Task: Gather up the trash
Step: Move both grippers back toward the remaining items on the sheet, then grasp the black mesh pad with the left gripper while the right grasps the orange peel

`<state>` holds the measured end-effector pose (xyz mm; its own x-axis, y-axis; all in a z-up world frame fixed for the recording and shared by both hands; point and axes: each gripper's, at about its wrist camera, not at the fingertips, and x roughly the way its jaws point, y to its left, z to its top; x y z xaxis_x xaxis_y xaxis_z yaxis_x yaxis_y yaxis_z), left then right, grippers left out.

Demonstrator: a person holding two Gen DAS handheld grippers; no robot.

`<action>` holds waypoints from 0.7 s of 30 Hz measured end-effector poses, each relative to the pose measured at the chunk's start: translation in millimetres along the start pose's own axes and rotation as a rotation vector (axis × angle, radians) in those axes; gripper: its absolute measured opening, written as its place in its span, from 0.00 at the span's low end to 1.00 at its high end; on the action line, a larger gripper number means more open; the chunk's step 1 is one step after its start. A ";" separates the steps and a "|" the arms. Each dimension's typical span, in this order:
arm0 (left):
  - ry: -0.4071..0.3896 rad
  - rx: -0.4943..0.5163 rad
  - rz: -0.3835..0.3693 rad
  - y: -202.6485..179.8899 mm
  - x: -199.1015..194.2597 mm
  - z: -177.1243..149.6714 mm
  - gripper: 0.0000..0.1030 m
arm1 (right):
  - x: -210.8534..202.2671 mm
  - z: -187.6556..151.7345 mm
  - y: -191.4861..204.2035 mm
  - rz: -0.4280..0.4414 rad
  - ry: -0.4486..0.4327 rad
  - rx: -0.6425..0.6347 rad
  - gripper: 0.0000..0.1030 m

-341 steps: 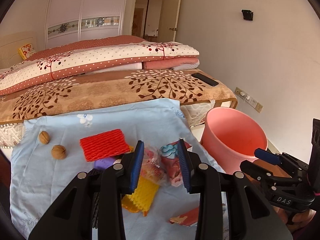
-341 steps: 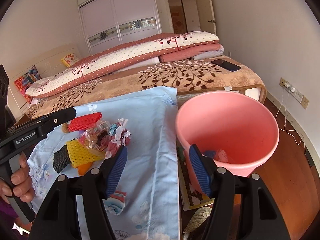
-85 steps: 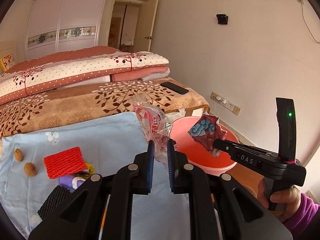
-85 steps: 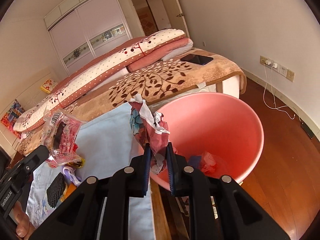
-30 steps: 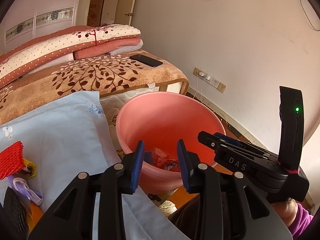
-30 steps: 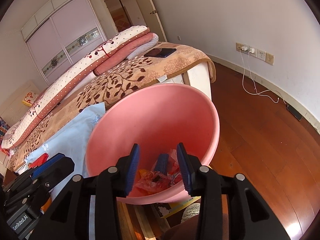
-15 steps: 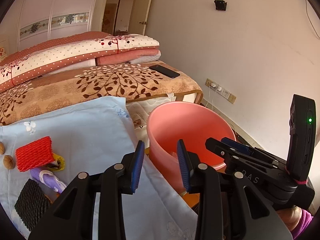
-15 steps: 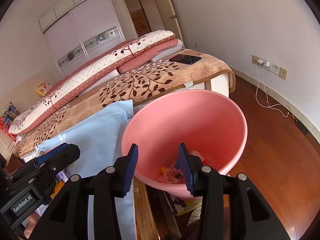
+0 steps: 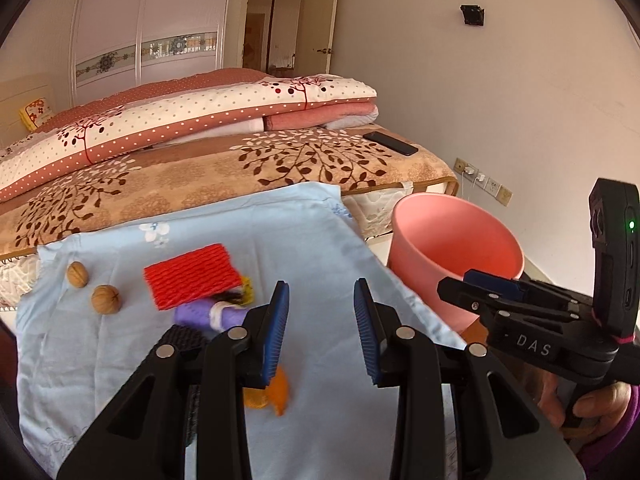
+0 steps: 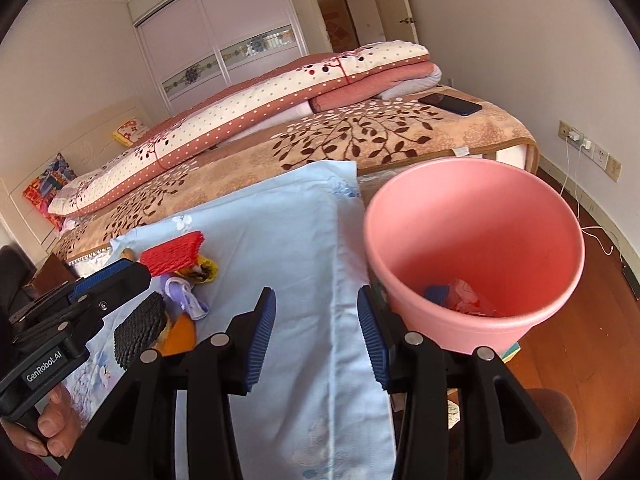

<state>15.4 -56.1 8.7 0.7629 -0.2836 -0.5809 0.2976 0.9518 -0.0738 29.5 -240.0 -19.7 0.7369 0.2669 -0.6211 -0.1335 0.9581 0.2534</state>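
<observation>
A pink bucket stands on the floor right of the bed, with wrappers lying in its bottom. On the light blue cloth lie a red foam net, a purple wrapper, a black foam net, an orange scrap and two walnuts. My left gripper hangs open and empty over the cloth, just right of the pile. Open and empty too, my right gripper sits over the cloth's right edge beside the bucket; it appears at the right in the left wrist view.
The bed carries a brown leaf-patterned blanket, folded quilts and a black phone near its right edge. Wall sockets with a charger cable sit low on the right wall. Wooden floor lies beyond the bucket. Wardrobe doors close off the back.
Both grippers have swung left, away from above the bucket and back over the blue cloth. The pile of foam nets and wrappers has come into view again.
</observation>
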 end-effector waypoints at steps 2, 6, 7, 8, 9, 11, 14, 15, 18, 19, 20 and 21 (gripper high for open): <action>0.014 0.007 0.019 12.3 -6.5 -8.8 0.33 | 3.2 -2.2 13.2 0.014 0.009 -0.024 0.41; 0.046 0.003 0.057 36.6 -14.7 -28.3 0.33 | 10.5 -7.3 33.0 0.044 0.031 -0.052 0.42; 0.056 0.001 0.067 42.1 -16.2 -33.1 0.33 | 11.6 -8.9 37.2 0.052 0.036 -0.055 0.42; 0.066 0.000 0.076 47.3 -17.5 -37.5 0.33 | 13.2 -10.0 41.2 0.060 0.041 -0.058 0.44; 0.076 -0.001 0.082 51.6 -17.0 -40.8 0.33 | 14.5 -11.0 44.4 0.067 0.046 -0.061 0.45; 0.097 0.001 0.090 58.9 -16.7 -48.6 0.33 | 18.6 -13.1 50.9 0.079 0.060 -0.067 0.45; 0.129 0.014 0.098 65.7 -12.8 -57.9 0.33 | 25.5 -14.8 59.5 0.096 0.085 -0.075 0.45; 0.139 0.021 0.100 66.7 -10.4 -60.4 0.33 | 28.0 -15.2 61.9 0.100 0.094 -0.077 0.45; 0.172 0.042 0.113 68.2 -2.4 -66.3 0.33 | 32.8 -17.4 69.2 0.111 0.119 -0.082 0.45; 0.177 0.046 0.112 69.2 -0.4 -68.5 0.33 | 34.2 -18.0 71.8 0.112 0.124 -0.088 0.45; 0.185 0.048 0.106 70.1 1.8 -70.1 0.33 | 35.4 -18.0 73.4 0.113 0.129 -0.093 0.45; 0.196 0.049 0.100 70.6 4.3 -71.0 0.33 | 36.9 -18.1 75.4 0.115 0.134 -0.097 0.46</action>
<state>-1.1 18.1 -56.5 0.6656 -0.1557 -0.7299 0.2577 0.9658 0.0289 34.6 -156.0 -37.0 0.6190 0.3807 -0.6869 -0.2796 0.9242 0.2602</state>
